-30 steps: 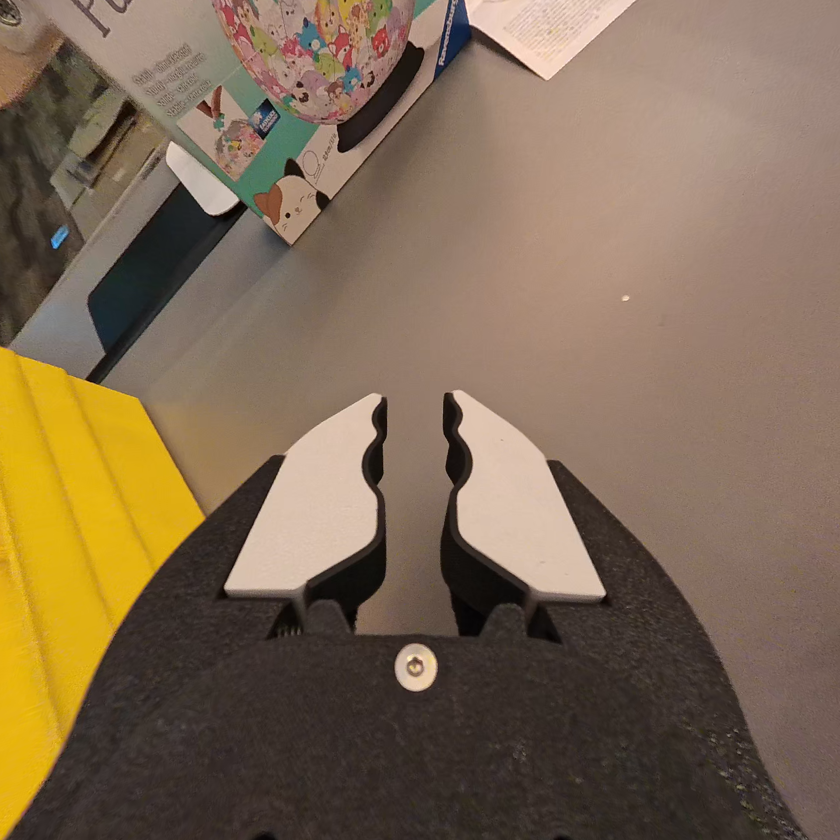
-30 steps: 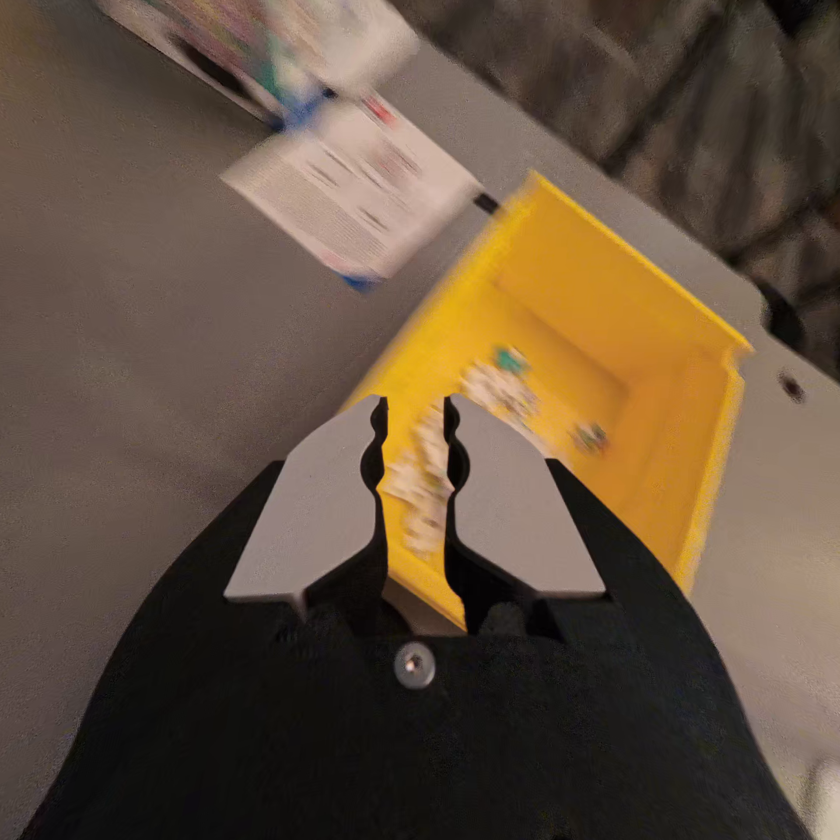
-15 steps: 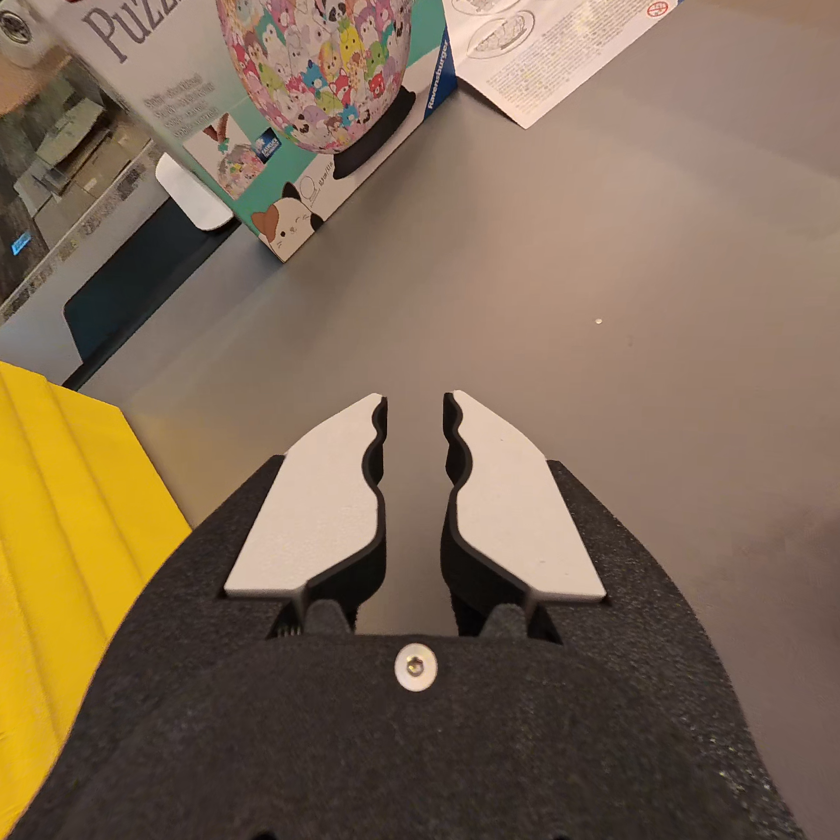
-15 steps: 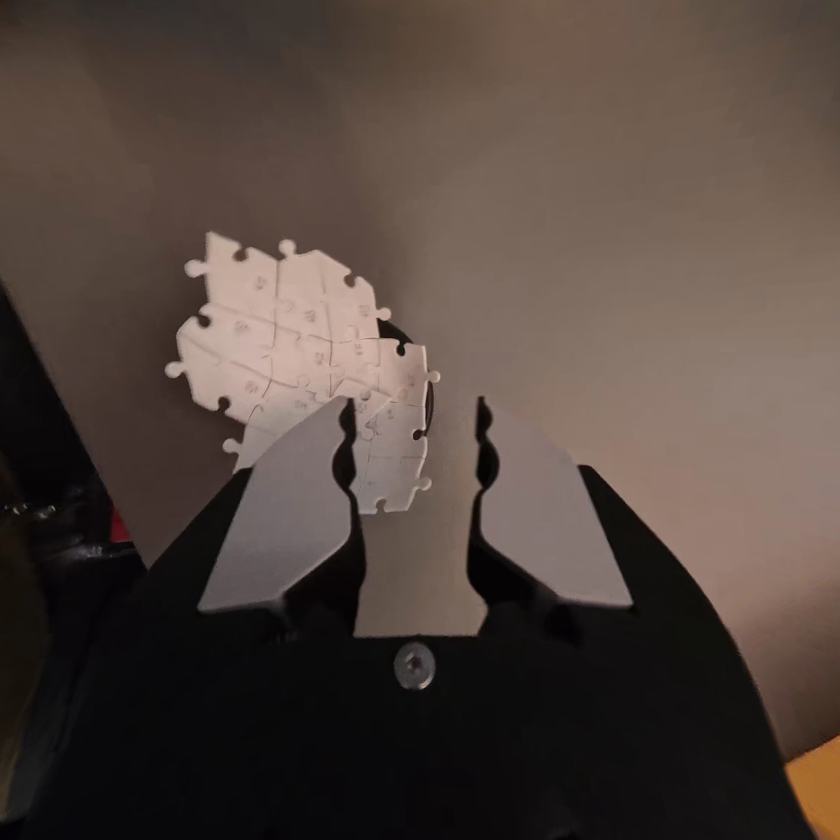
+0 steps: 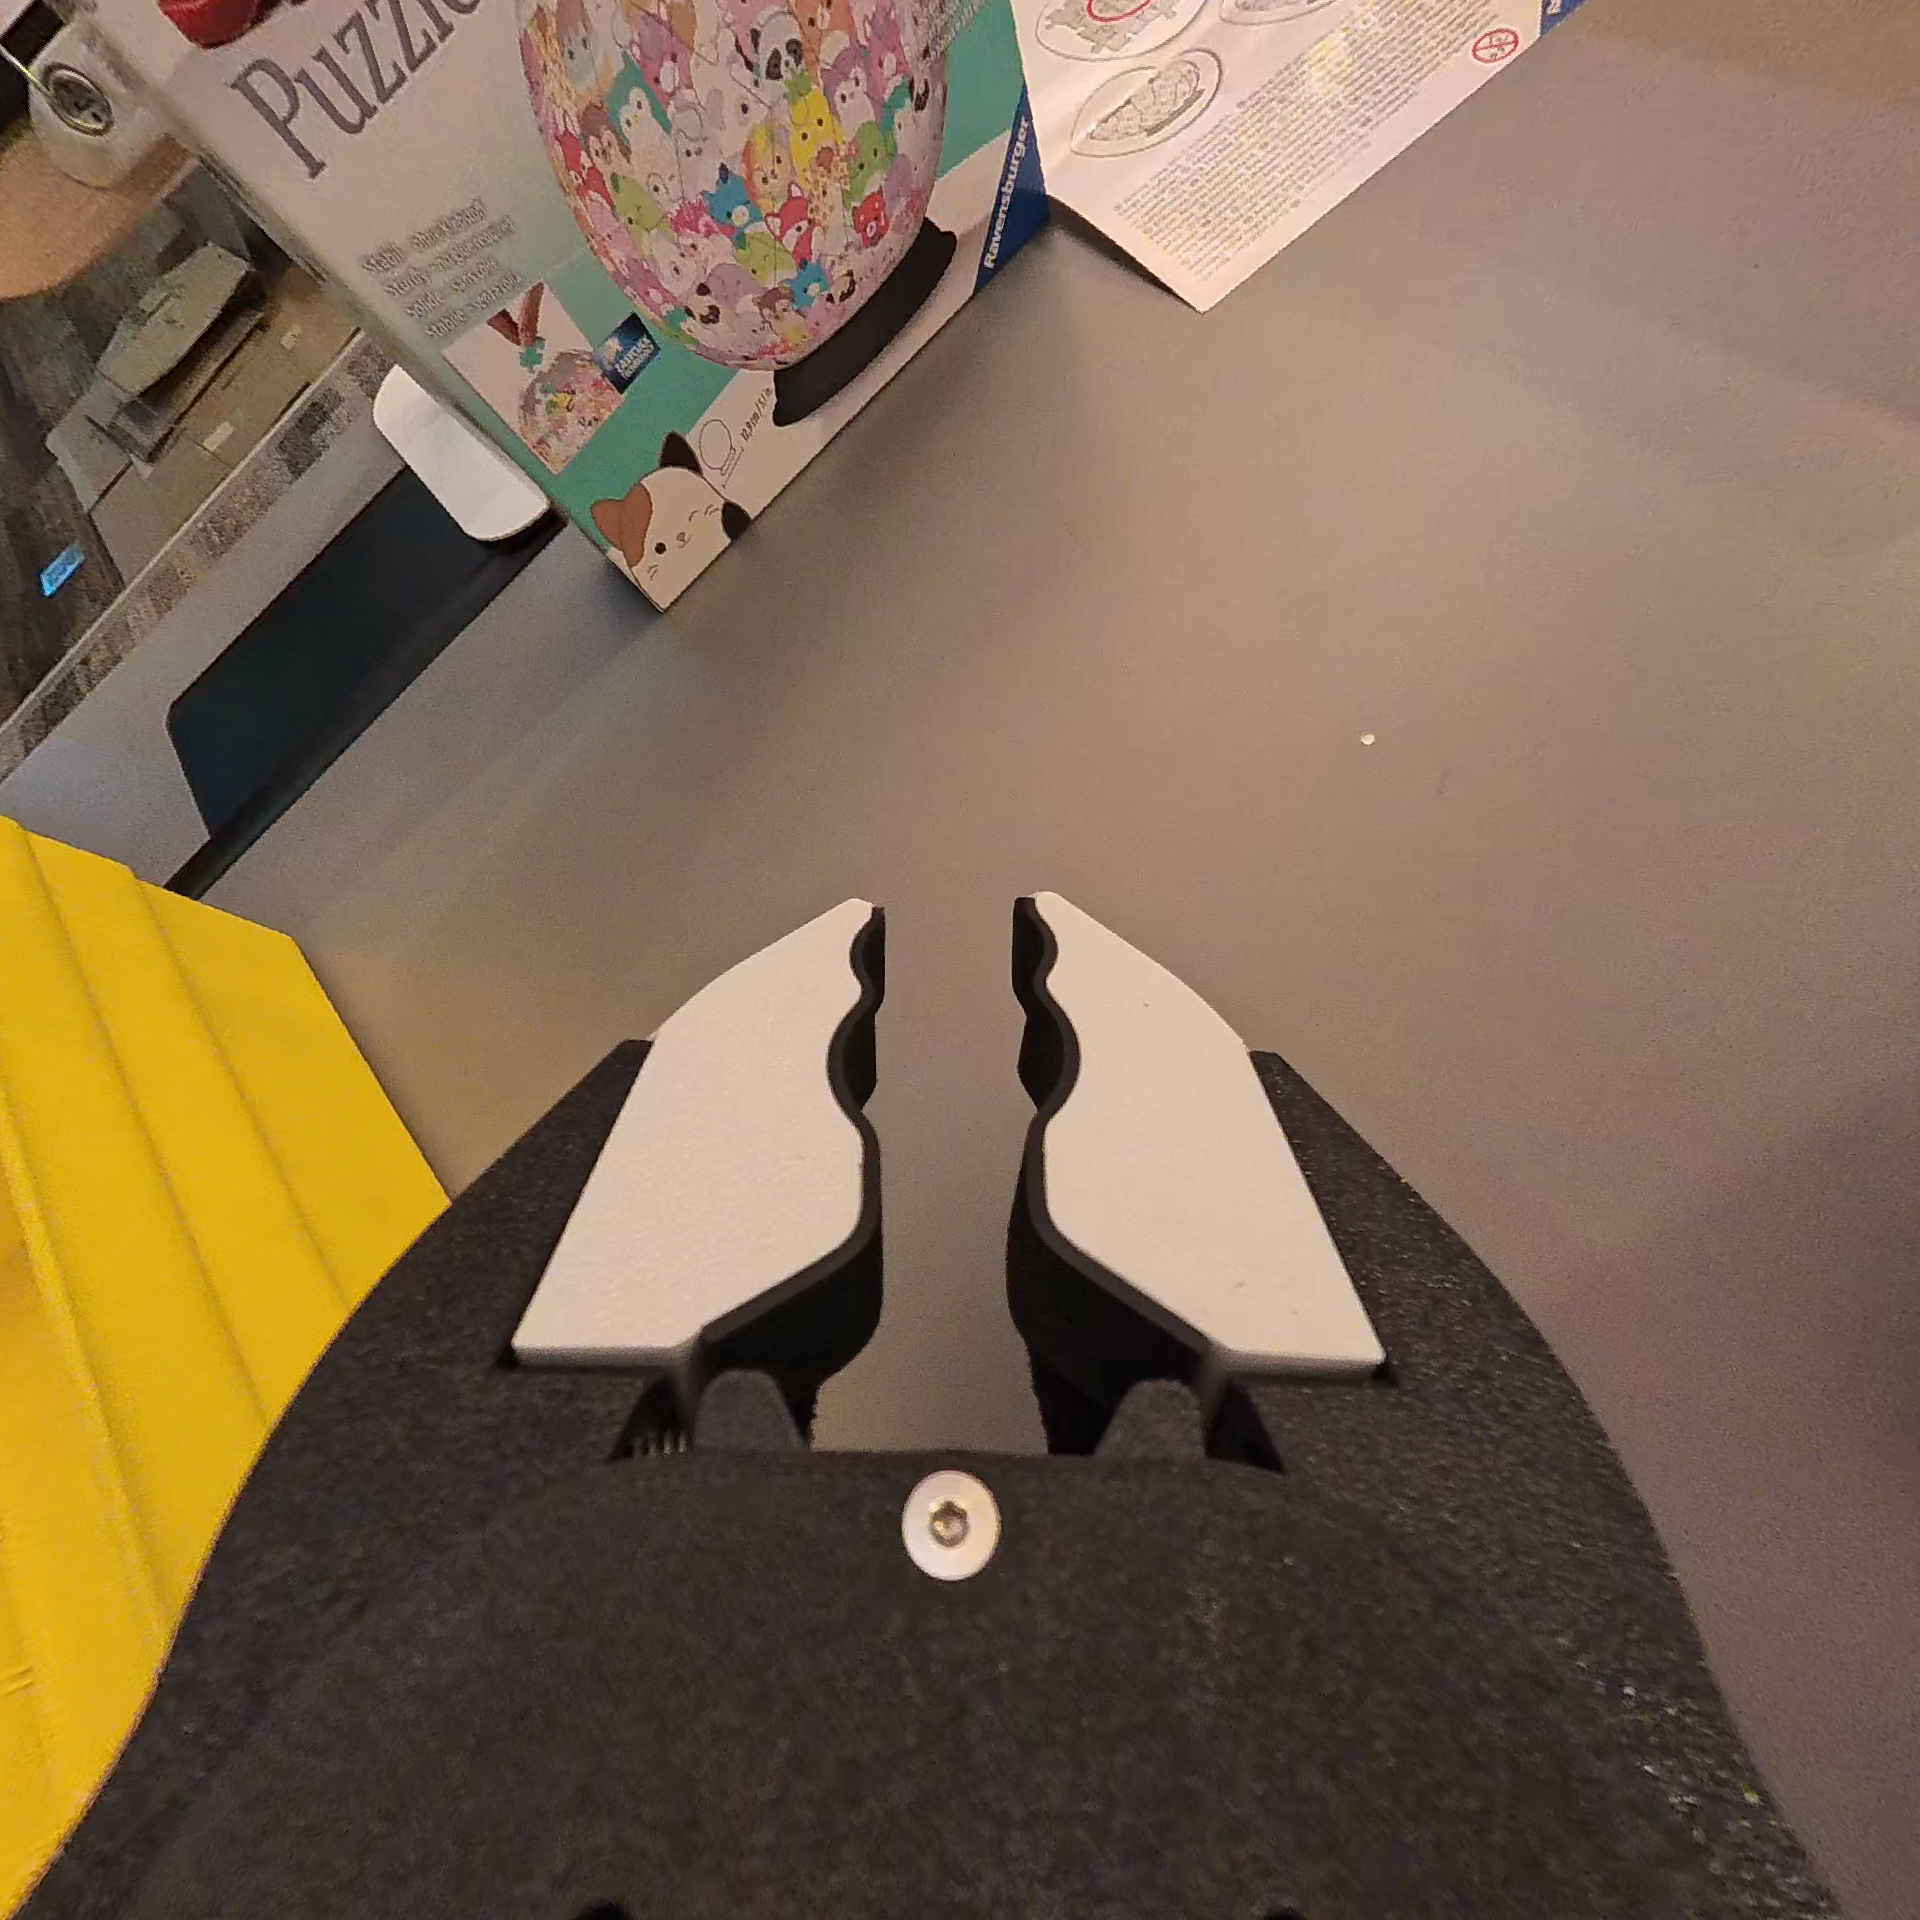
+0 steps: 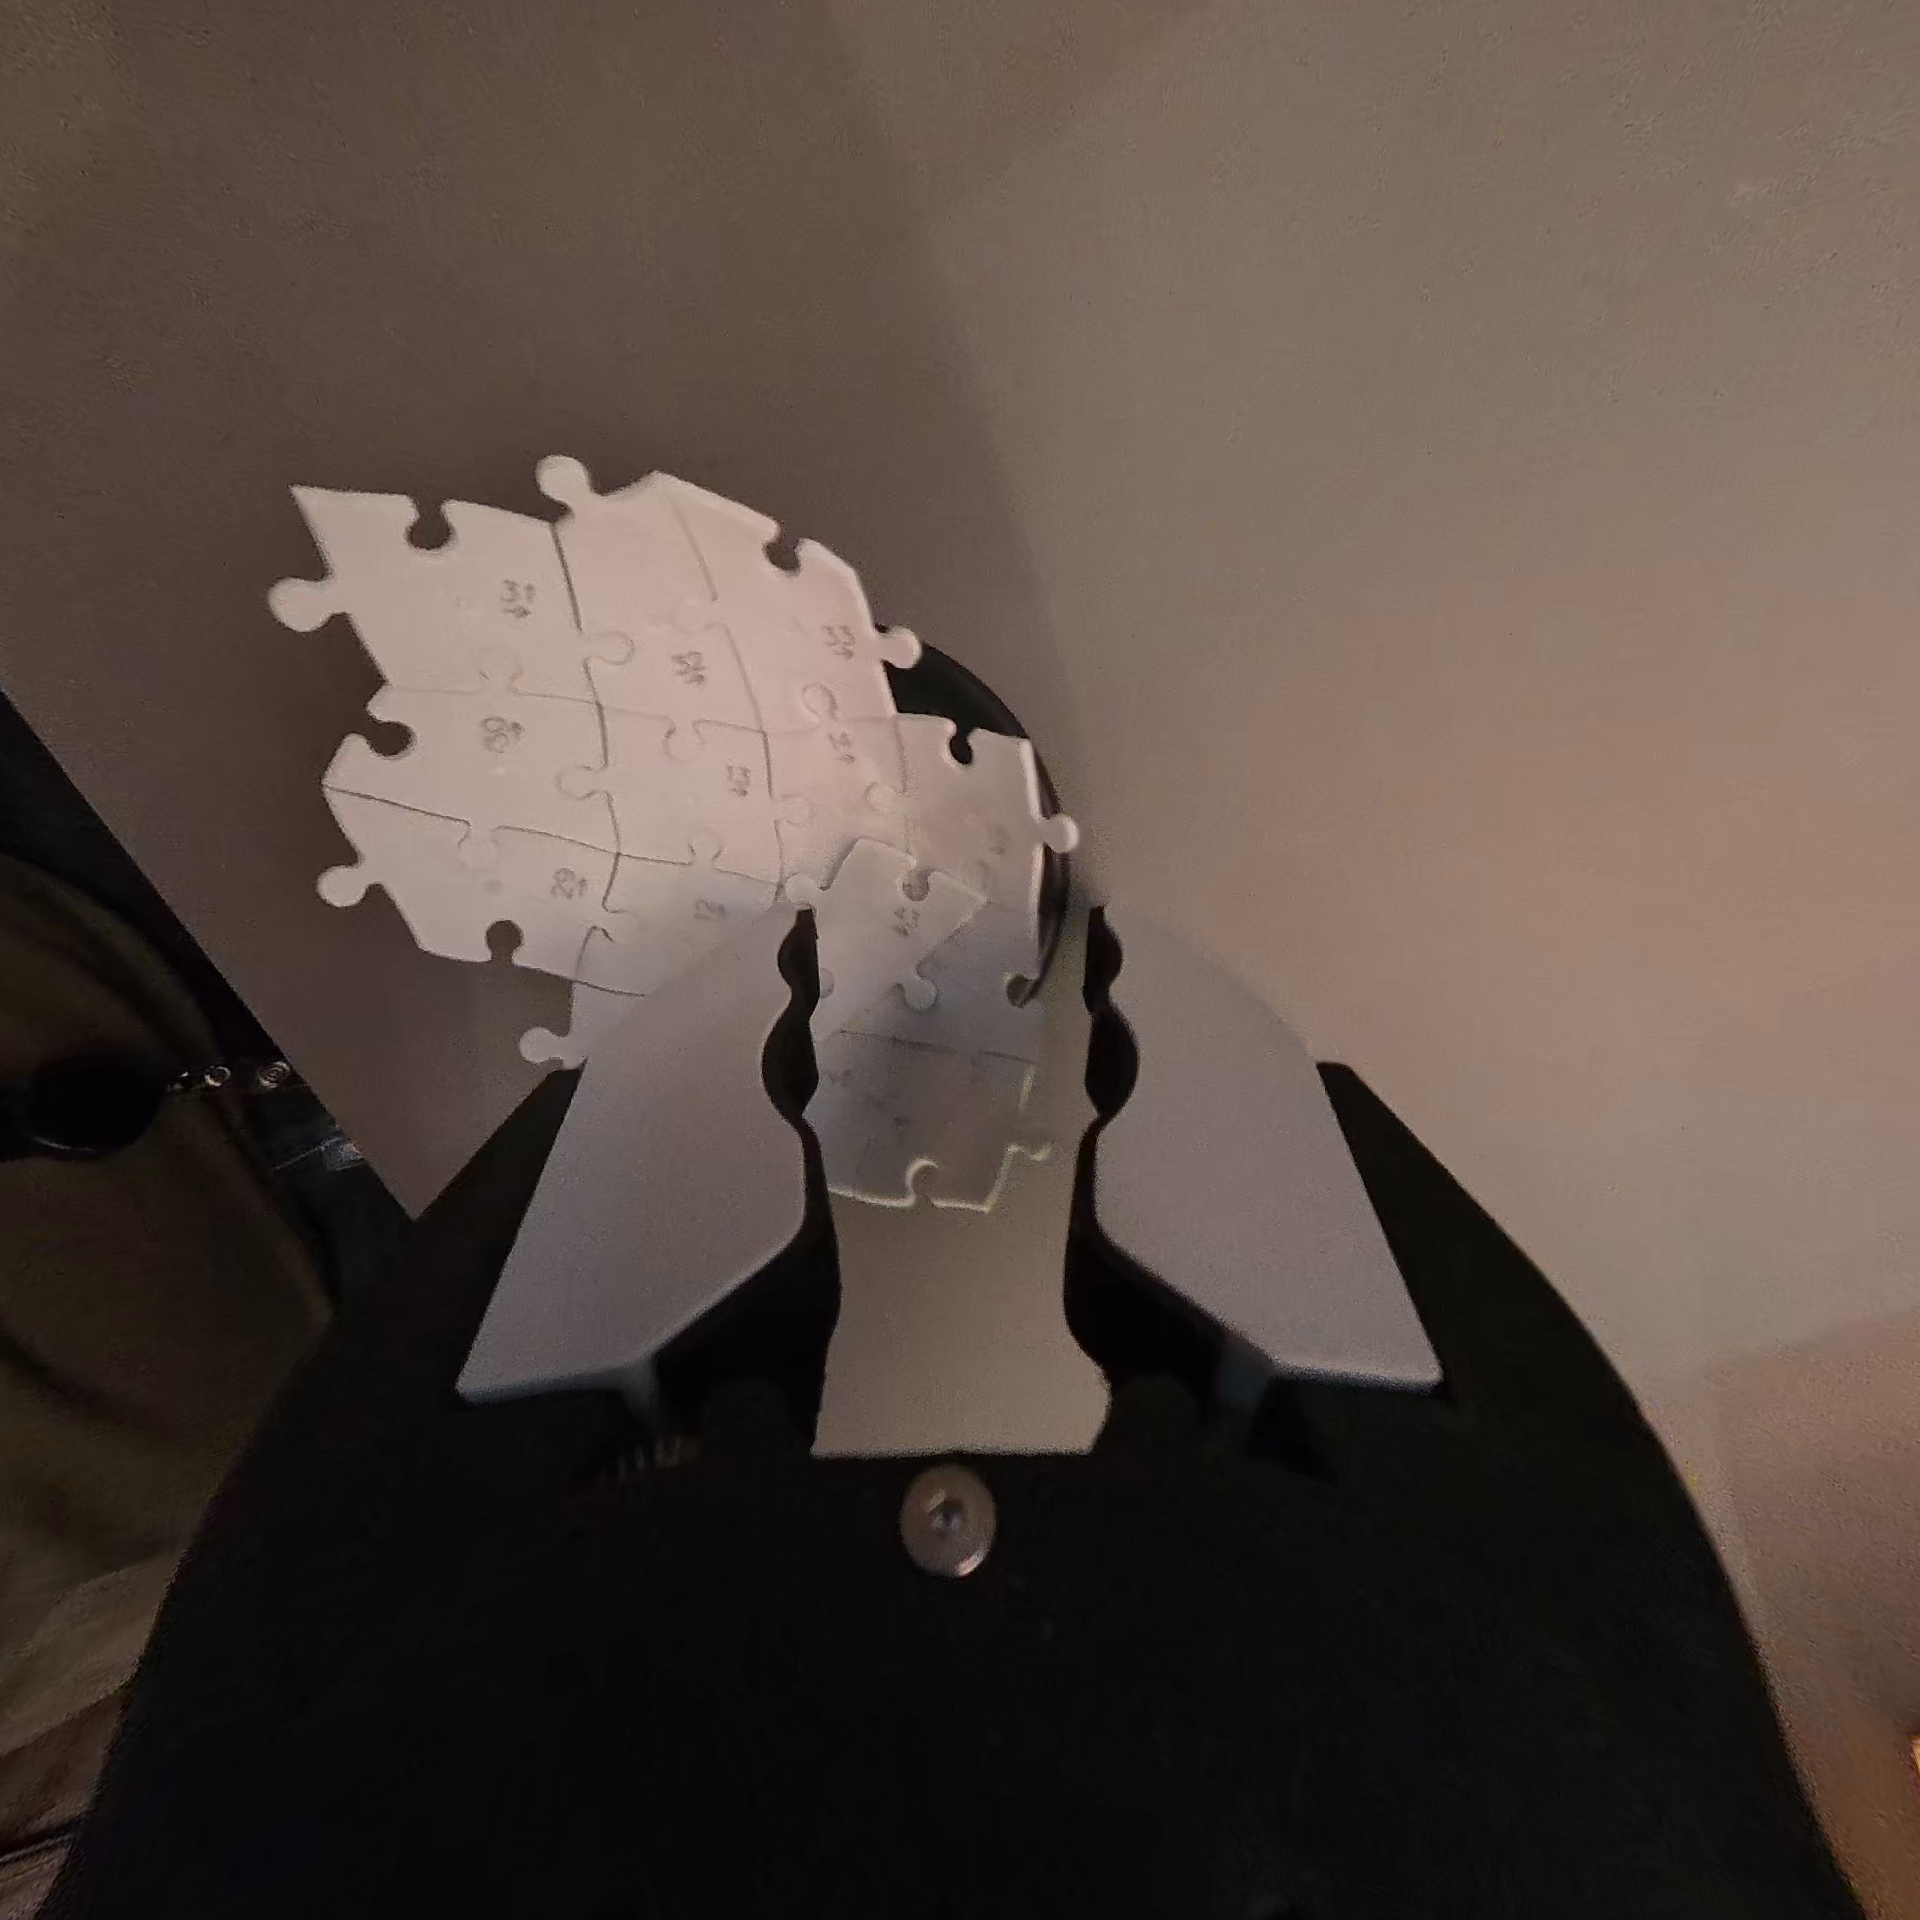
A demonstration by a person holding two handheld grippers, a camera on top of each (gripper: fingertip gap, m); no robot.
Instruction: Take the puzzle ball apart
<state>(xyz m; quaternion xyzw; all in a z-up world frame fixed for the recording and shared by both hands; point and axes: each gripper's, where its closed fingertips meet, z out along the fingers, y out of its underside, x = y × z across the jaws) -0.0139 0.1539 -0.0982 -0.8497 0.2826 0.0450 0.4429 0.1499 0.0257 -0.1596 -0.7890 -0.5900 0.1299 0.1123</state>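
Right hand-held gripper (image 6: 945,935): jaws spread w/ nothing between the pads yet, tips reaching over the near edge of what's left of the puzzle ball (image 6: 665,758), a curved shell fragment of interlocked white pieces, inner side facing the camera, each piece marked on its back. One piece (image 6: 904,925) near the tips sits cocked vs. its neighbours, prob. half-loosened. Fragment leans on a dark ring stand (image 6: 997,717), only partly visible behind it; both sit on the grey table (image 6: 1455,520). Left hand-held gripper (image 5: 948,914): jaws parted by a narrow gap, empty, hovering over bare table, well apart from the fragment, which doesn't show in the left wrist view at all. Beside it, low left, the ribbed wall of a yellow bin (image 5: 156,1195); contents not visible. Farther out: the puzzle's box (image 5: 644,260) standing at the table's far edge, an instruction sheet (image 5: 1247,135) flat just right of it. Progress, judging by this: sphere is long gone, most pieces already off; approx. a dozen-plus still joined. Left to do: pinch the remaining pieces off one by one, prob. starting w/ the loosened one.
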